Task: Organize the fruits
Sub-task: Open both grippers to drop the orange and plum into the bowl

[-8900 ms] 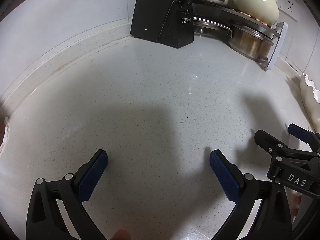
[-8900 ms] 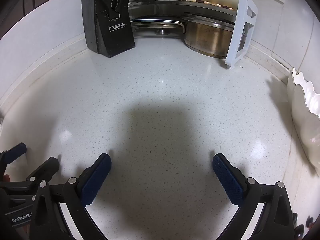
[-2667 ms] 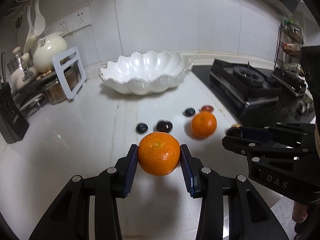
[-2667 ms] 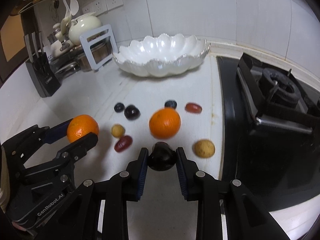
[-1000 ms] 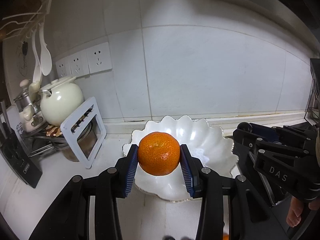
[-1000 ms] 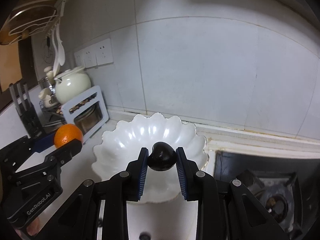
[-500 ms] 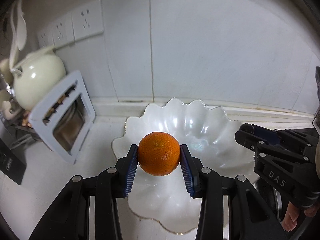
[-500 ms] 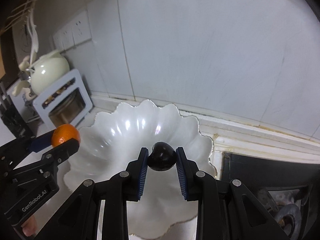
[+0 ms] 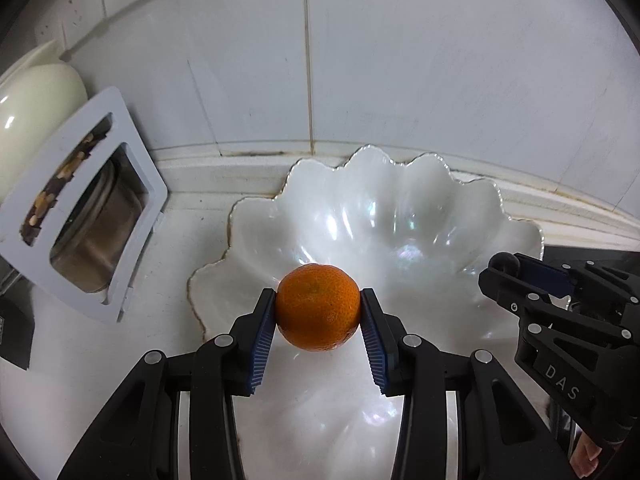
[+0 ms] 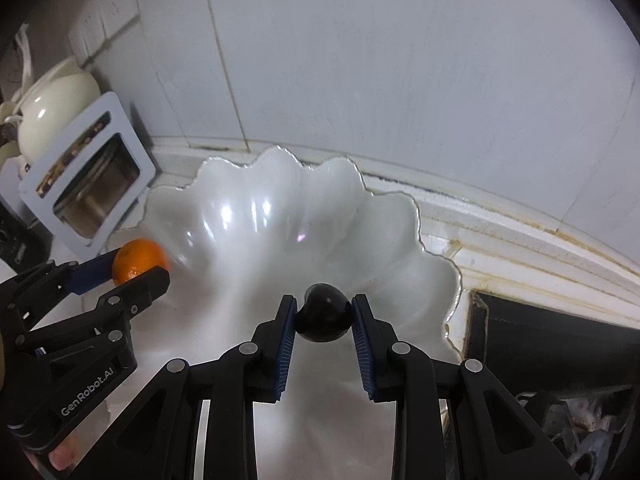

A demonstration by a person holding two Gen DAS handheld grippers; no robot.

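Glossy pearly bowl [image 9: 400, 216], dimpled orange [image 9: 318, 312]

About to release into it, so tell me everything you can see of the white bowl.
The white bowl is wide and shallow, shell-shaped with a scalloped, thinly gilt-looking rim and a glossy, pearly glazed inside. It sits upright on the pale counter against the tiled wall, beside the black stove. No fruit shows on the visible part of its inside, and nothing visibly touches it; both held fruits hang over it.

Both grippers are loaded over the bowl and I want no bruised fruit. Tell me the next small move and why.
Probably lower both grippers a little toward the white scalloped bowl before opening. The left gripper clamps the orange and the right gripper clamps the dark plum-like fruit, each over the bowl's interior, which shows no fruit yet. How high they hang cannot be judged, so releasing from here might drop them hard.
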